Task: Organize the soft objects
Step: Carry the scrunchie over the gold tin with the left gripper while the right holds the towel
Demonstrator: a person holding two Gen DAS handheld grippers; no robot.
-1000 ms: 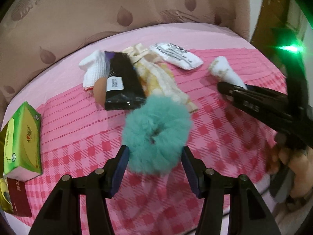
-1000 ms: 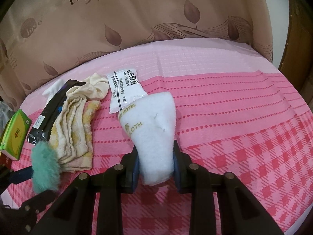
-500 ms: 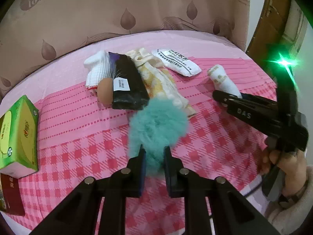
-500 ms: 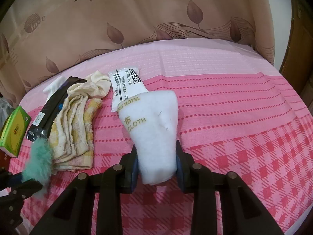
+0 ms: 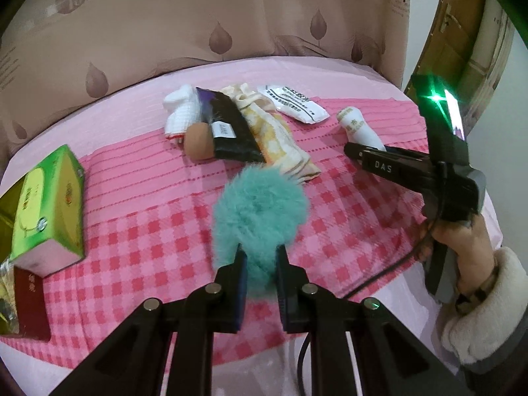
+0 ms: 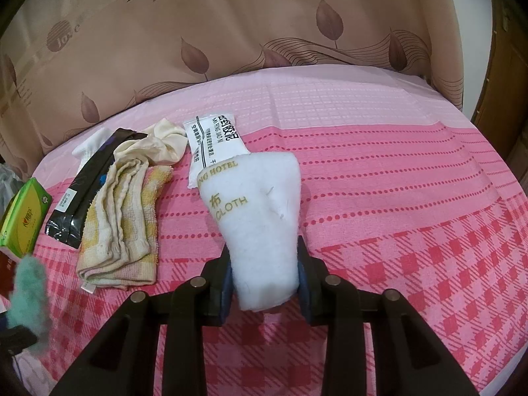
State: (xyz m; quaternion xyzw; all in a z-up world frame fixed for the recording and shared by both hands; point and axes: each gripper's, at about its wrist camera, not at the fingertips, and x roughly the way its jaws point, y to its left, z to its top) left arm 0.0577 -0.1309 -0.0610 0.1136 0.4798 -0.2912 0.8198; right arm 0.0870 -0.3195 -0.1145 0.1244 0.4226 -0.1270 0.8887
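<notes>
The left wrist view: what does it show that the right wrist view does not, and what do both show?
Only the left wrist view shows the round tan sponge, the dark red booklet and the person's right hand.

Only the right wrist view shows the gold "CLOTH" lettering on the white hotel cloth and the right gripper shut on it.

Both show the fluffy teal scrunchie, the yellow striped towel, the black foil pouch, the white printed sachet and the green tissue box.
</notes>
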